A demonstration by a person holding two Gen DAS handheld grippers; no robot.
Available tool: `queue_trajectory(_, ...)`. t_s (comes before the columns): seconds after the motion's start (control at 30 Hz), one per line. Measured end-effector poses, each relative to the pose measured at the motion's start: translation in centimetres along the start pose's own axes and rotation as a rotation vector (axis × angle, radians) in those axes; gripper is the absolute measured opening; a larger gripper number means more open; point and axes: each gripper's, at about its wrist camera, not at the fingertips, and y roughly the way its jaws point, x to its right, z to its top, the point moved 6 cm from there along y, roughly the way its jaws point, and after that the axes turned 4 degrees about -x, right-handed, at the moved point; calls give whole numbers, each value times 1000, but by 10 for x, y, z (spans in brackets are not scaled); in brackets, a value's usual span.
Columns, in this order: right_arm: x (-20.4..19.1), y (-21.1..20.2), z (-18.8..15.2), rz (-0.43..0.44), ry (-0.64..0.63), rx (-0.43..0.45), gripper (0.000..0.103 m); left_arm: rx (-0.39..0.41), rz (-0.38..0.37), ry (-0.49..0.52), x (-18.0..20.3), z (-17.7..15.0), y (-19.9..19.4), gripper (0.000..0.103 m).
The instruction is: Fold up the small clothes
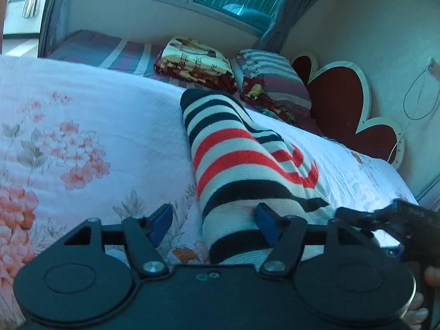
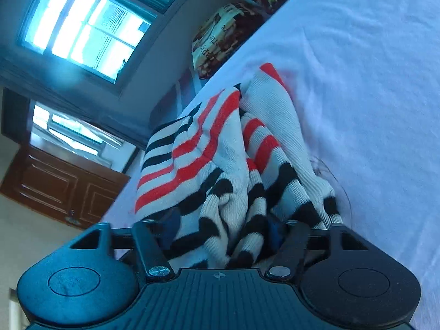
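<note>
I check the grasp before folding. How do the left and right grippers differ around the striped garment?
The left gripper stands open, one jaw over the striped garment and one over the bedsheet; the right gripper has bunched fabric filling its gap. The left gripper's blue pads show clearly; the right gripper's are partly buried in cloth. Both face the same garment.

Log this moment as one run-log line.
scene: striped garment on floral bedsheet | left hand-held gripper: open, straddling garment edge | right hand-held gripper: bunched garment between jaws, grip unclear
</note>
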Motion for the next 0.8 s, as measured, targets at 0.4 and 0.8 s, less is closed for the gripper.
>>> queue_trajectory(0.4,-57,-23,-21,-220,-582,210,21,31,-87,-8,10,25,19,52)
queue_trajectory(0.8,10,-39,-8,-152,-343,207,53,-47,-2,198,41,20,42,60)
